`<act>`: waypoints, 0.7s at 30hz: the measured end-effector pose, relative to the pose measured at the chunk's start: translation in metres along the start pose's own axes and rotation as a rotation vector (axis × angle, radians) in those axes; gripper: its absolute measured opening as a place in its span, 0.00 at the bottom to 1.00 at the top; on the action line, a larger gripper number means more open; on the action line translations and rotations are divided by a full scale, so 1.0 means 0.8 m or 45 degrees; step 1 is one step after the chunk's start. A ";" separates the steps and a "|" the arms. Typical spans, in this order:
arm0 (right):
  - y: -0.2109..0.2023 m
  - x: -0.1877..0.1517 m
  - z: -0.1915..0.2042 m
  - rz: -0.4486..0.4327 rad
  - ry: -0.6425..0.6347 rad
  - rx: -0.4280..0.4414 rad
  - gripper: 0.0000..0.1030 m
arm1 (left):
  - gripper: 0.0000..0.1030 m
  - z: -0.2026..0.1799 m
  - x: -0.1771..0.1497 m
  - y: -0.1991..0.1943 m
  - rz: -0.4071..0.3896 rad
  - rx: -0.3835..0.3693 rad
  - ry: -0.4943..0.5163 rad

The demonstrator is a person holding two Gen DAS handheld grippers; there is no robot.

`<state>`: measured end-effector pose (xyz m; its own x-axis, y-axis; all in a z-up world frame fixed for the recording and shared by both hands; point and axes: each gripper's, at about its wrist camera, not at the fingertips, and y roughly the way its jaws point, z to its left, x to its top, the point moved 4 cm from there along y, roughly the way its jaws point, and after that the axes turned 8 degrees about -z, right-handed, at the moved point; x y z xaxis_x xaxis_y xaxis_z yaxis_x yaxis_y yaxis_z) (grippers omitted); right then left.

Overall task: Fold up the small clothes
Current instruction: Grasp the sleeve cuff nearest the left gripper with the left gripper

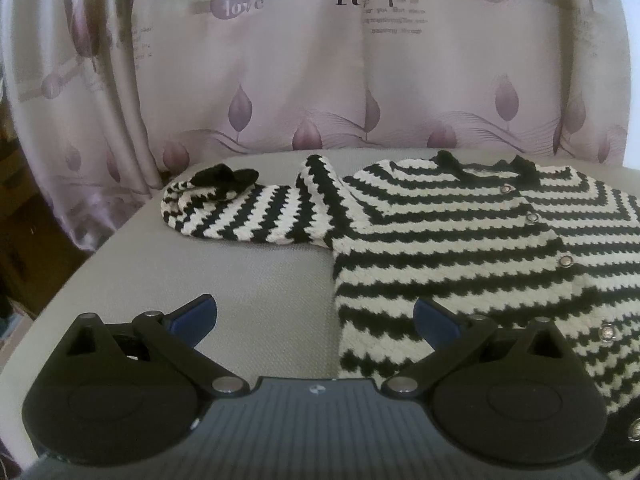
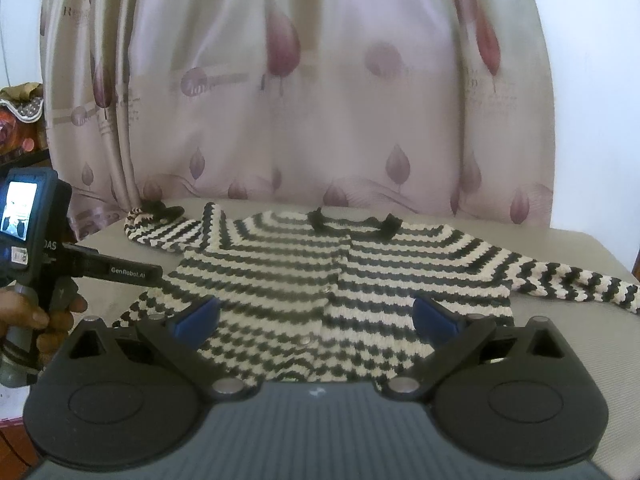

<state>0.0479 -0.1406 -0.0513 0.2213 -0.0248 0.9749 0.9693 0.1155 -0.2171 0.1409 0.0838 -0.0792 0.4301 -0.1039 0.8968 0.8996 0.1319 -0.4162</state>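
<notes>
A: Black-and-cream knit, that's the striped cardigan (image 2: 340, 276), lying flat and front side up on the grey worktop (image 1: 256, 280), buttons running down the middle.

B: And the sleeves?

A: From the right wrist view, one sleeve (image 2: 568, 280) stretches out straight toward the right edge. The other sleeve (image 1: 240, 216) is bent near the far left corner, its black cuff (image 1: 224, 176) resting on top of the stripes.

B: What are the grippers doing?

A: The left gripper (image 1: 316, 320) hovers low over the worktop at the cardigan's left hem, its blue fingers (image 1: 196, 316) spread wide and holding nothing. The right gripper (image 2: 316, 320) hangs over the lower front of the cardigan, jaws also parted and empty.

B: Anything else in sight?

A: In the right wrist view the left hand (image 2: 28, 316) grips its tool's handle at the left edge. A pale pink curtain (image 1: 320, 80) printed with leaves hangs behind the worktop.
</notes>
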 end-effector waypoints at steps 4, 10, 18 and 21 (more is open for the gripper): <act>0.005 -0.003 0.000 0.019 -0.007 0.000 1.00 | 1.00 0.015 0.005 0.011 -0.059 0.005 0.065; 0.015 -0.010 -0.002 0.054 0.000 0.004 1.00 | 0.99 0.067 0.020 0.046 -0.212 0.111 0.248; 0.037 -0.028 -0.001 0.134 -0.001 0.009 1.00 | 0.89 0.120 0.048 0.142 -0.450 0.216 0.796; 0.046 -0.033 -0.001 0.160 -0.006 0.000 1.00 | 0.89 0.133 0.049 0.177 -0.465 0.095 0.930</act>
<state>0.0781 -0.1365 -0.0855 0.3404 -0.0052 0.9402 0.9340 0.1174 -0.3375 0.2772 0.2029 -0.0867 0.0749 -0.7655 0.6390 0.9962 0.0282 -0.0829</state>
